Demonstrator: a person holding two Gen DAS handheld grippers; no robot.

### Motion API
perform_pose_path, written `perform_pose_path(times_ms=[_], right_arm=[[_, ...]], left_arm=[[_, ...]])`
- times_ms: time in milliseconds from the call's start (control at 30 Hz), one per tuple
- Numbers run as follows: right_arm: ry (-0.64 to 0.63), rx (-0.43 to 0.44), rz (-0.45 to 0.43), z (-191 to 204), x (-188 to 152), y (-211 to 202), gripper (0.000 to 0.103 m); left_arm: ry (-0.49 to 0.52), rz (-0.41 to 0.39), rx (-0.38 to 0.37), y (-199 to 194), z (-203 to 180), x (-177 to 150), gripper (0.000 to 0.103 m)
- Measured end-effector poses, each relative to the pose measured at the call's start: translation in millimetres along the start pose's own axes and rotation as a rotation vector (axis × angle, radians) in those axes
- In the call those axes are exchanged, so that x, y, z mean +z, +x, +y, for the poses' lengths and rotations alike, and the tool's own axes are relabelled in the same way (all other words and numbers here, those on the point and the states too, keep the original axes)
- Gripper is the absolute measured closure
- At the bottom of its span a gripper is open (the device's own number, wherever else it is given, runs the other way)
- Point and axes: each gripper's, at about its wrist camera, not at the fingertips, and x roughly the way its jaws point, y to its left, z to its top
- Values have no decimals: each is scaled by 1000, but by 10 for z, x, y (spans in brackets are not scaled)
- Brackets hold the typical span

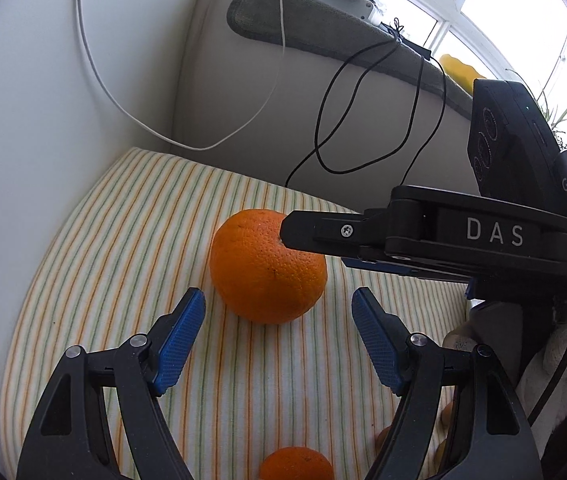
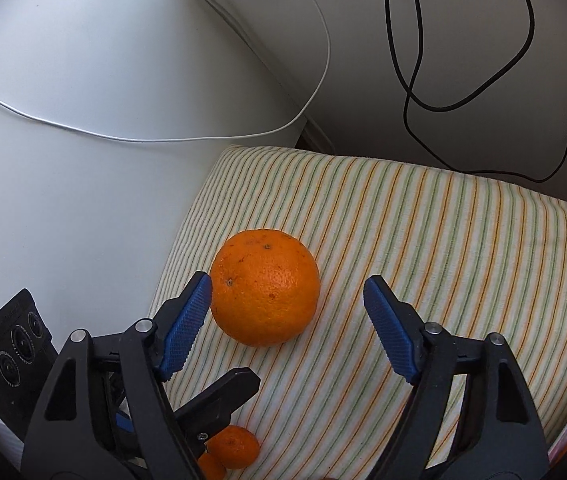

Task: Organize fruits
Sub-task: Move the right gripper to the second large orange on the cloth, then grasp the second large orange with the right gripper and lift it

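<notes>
A large orange [image 1: 267,266] rests on a striped cloth [image 1: 123,240]. My left gripper [image 1: 278,294] is open just short of it, blue pads to either side, nothing between them. In the right wrist view the same orange [image 2: 265,288] lies between the tips of my right gripper [image 2: 287,282], which is open: the left pad is right at the peel and the right pad stands well clear. One black finger [image 1: 315,232] of the right gripper crosses in front of the orange's top. Small mandarins [image 2: 233,446] lie nearer, partly hidden under a left gripper finger [image 2: 223,396].
White upholstered walls [image 2: 83,200] close in the cloth on the left and at the back. A white cable [image 1: 95,80] and a black cable [image 2: 423,104] hang over them. A grey towel [image 1: 323,32] is draped on top. A gloved hand [image 1: 555,364] holds the right gripper.
</notes>
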Motion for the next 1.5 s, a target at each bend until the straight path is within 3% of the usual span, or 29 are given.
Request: perform_pose_path(times_ms=[267,533,667,1033,1500], right_arm=[[30,26,25,-65,71,157,24],[61,107,48,-70,156,315,41],[54,102,50,-44,197,379,42],[34,95,46,-15,145,341,42],[19,97,9,29,12,1,43]], left_arm=[[22,37,25,93,5,75,27],[31,56,32,189,-2,92,29],[56,59,56,190,-12,72,35],[71,52,63,178,-42,35,35],[101,3,58,-50,-292,-15,35]])
